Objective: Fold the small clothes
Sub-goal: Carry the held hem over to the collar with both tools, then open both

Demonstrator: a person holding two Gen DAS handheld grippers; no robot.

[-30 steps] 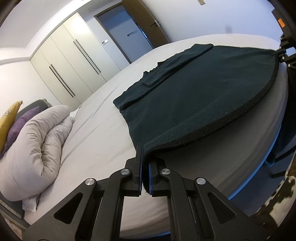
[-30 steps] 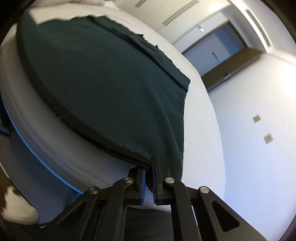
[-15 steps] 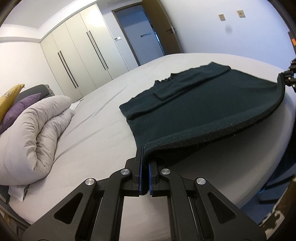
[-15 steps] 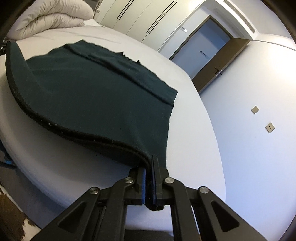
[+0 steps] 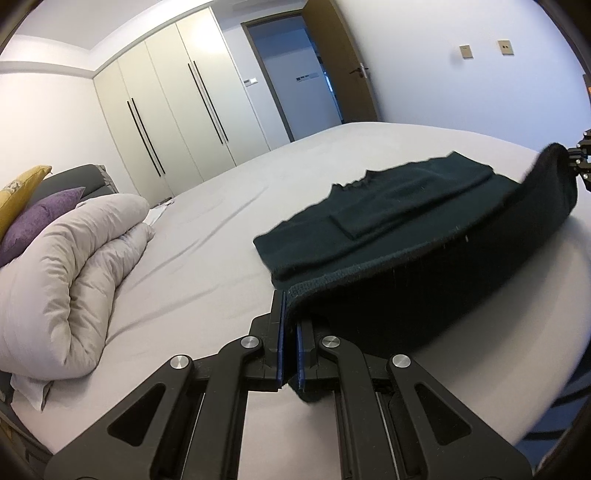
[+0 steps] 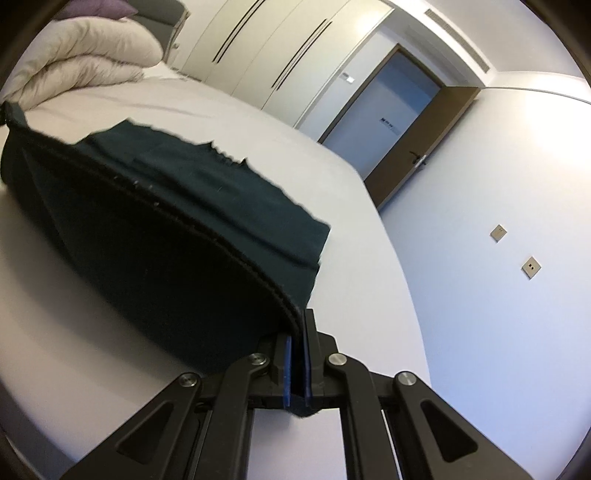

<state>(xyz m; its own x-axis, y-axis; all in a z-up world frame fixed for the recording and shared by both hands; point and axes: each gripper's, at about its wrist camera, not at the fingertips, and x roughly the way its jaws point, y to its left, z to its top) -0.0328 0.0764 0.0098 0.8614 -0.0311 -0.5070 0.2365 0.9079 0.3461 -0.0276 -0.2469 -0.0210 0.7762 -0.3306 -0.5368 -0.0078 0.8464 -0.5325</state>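
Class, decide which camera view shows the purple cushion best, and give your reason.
The left wrist view: the purple cushion shows broadly, behind the rolled duvet. The right wrist view catches only a sliver of it at the top edge.

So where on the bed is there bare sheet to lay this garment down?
Bare sheet lies between the rolled duvet and the dark sweater, and beyond the sweater toward the door. The headboard end is crowded with duvet and cushions.

No text, label, brand or number can be read in either view. A small sign (image 5: 303,77) beside the doorway (image 5: 295,74), upper middle of the left wrist view, carries marks too small and blurred to read.
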